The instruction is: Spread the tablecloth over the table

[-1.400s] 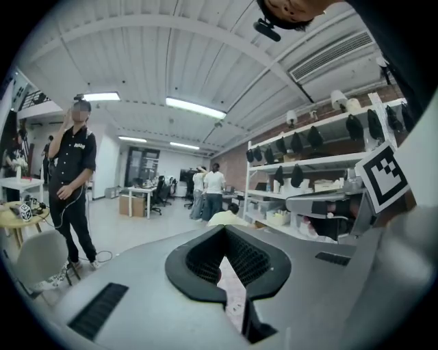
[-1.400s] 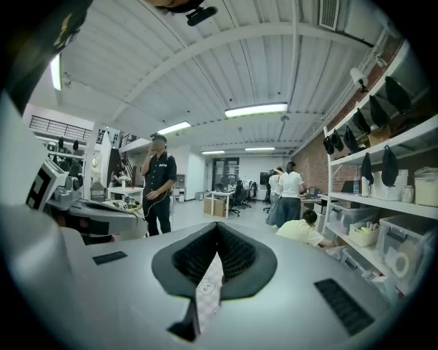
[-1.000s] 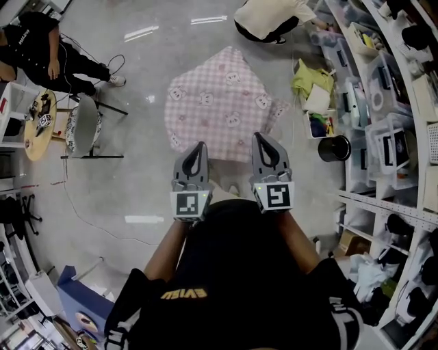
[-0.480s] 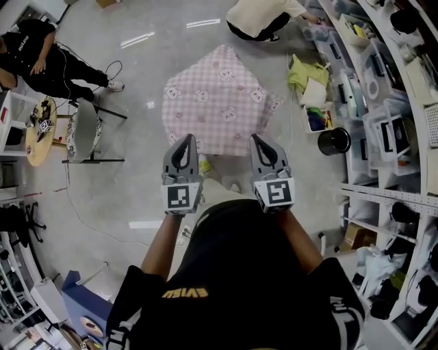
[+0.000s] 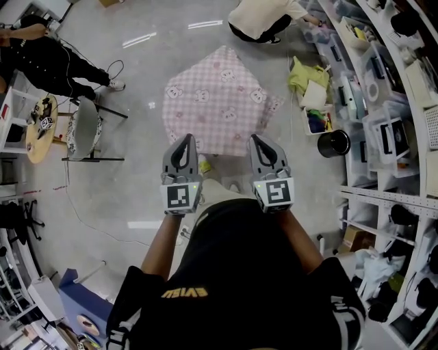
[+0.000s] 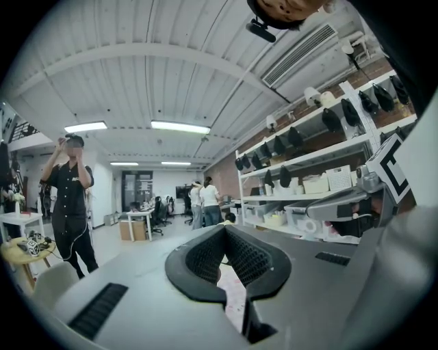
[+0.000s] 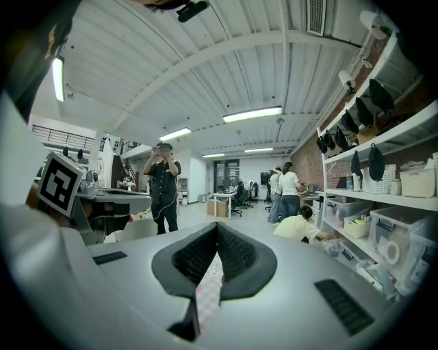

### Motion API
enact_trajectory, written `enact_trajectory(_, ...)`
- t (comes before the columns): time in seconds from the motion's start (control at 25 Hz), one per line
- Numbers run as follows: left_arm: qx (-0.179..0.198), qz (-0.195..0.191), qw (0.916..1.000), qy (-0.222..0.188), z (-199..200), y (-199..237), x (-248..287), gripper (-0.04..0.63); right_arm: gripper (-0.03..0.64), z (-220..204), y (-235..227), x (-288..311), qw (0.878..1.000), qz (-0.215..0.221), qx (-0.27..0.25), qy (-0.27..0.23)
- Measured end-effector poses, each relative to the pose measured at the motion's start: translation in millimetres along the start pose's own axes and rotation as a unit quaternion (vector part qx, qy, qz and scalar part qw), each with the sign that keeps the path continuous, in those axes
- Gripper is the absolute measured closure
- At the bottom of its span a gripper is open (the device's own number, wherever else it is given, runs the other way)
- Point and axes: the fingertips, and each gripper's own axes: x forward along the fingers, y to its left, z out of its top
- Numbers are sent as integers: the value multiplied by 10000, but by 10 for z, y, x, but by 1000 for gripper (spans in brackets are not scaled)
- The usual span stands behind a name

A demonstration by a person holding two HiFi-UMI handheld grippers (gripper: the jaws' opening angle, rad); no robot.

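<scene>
A pink checked tablecloth (image 5: 215,102) printed with small bears lies draped over a table that it hides entirely; one far corner points away from me. My left gripper (image 5: 183,142) is shut on the cloth's near edge at its left side, and my right gripper (image 5: 261,141) is shut on the same edge at its right side. In the left gripper view a strip of pink cloth (image 6: 236,301) shows pinched between the dark pads of the left gripper (image 6: 224,230). The right gripper view shows the same cloth (image 7: 209,290) running through the right gripper (image 7: 217,225).
A person in a cream top (image 5: 263,17) crouches beyond the table by shelves of plastic bins (image 5: 383,102). A black bucket (image 5: 334,147) and a yellow-green cloth (image 5: 308,75) sit at the right. A chair (image 5: 82,126), a round wooden table (image 5: 37,123) and a person in black (image 5: 41,58) are at the left.
The two grippers stand a little further apart than a second ago, with the near cloth edge drawn out between them. Both stay shut on the cloth.
</scene>
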Motion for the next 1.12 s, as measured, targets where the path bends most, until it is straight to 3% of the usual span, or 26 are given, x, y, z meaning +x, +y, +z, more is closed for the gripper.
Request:
enact_trajectory(0.24,87,13,10000,10,17,19,-43,577,615,-2,56,19,10000,59,51,25)
enact_trajectory(0.36,-61,-3,10000,-29,38,42,-49,577,615,-34,98,35,9999,134,-93,-2)
enact_trajectory(0.64,-30,-98,9999,-56,64,15,-40,578,615,6,98,13,9997,47,179,147)
enact_trajectory(1.12,77,-218,9997,-123,76,-8,-94,577,615,-101,196,37,9991,239,-310,184)
